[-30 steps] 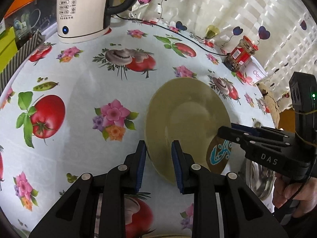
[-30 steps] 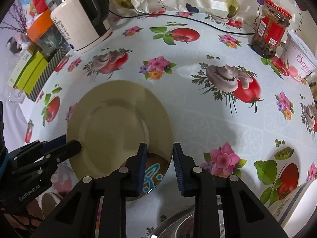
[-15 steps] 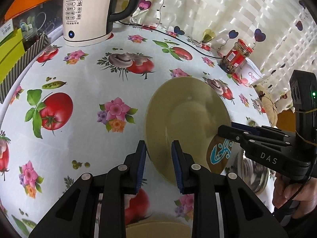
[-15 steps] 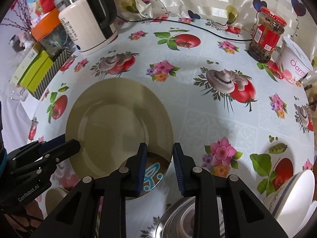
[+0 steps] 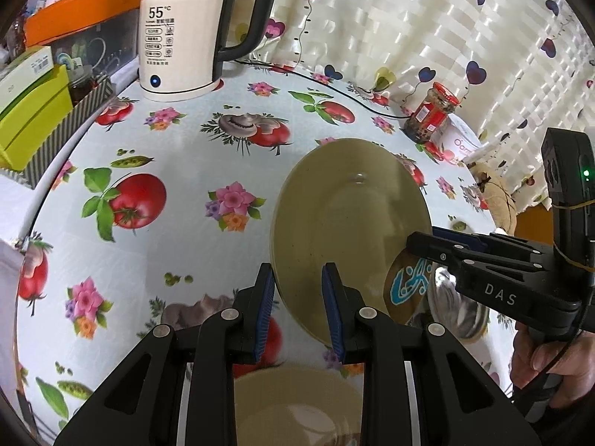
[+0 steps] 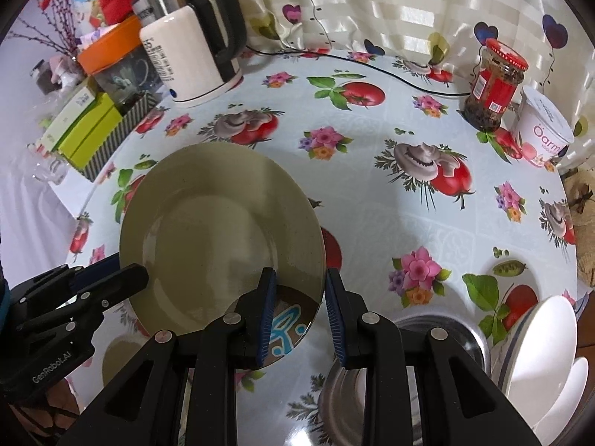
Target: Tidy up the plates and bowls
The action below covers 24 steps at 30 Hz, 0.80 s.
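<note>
Fingers of both grippers — left [image 5: 298, 306], right [image 6: 298, 310] — pinch rim of round glazed olive plate [image 6: 208, 238], tilted.

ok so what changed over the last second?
The left gripper and right gripper rose and drew back together, carrying the olive plate higher above the tablecloth. A second plate has come into view below the left gripper. Unchanged: both sets of jaws stay on the same rim spots, and the kettle and jar have not moved.
</note>
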Motion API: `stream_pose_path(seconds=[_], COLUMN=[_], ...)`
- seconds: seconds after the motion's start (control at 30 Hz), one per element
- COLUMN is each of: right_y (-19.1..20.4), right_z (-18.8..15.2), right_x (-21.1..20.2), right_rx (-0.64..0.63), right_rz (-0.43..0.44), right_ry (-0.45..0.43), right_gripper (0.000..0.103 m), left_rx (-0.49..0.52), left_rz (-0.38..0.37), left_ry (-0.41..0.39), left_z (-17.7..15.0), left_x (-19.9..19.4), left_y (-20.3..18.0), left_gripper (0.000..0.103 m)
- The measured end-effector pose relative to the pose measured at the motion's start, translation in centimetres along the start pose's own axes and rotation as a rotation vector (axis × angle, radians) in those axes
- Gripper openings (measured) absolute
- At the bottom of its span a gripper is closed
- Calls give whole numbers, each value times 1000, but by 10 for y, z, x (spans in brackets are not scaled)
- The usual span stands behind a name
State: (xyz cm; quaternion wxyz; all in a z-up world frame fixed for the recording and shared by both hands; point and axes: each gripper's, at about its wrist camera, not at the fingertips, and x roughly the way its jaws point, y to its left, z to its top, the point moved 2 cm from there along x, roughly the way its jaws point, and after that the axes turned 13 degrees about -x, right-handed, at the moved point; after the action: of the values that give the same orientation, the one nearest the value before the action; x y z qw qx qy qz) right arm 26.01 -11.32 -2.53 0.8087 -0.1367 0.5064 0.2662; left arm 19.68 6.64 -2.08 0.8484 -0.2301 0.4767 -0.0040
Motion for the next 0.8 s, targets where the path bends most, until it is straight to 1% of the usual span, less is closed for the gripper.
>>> stream_pose_path(seconds=[0.37,0.8], right_y=[27,60], right_z=[-19,-55], right_x=[-19,-31], right_rx=[-17,-44], right_rz=[9,29], right_ry=[-8,1], right_gripper=[26,26], left_rx=[-13,-37], left_rz=[10,22], left_ry=[-15,-15], left_z=[-30,-69], left_x=[-31,-55], left_y=[10,25], left_gripper=[27,27])
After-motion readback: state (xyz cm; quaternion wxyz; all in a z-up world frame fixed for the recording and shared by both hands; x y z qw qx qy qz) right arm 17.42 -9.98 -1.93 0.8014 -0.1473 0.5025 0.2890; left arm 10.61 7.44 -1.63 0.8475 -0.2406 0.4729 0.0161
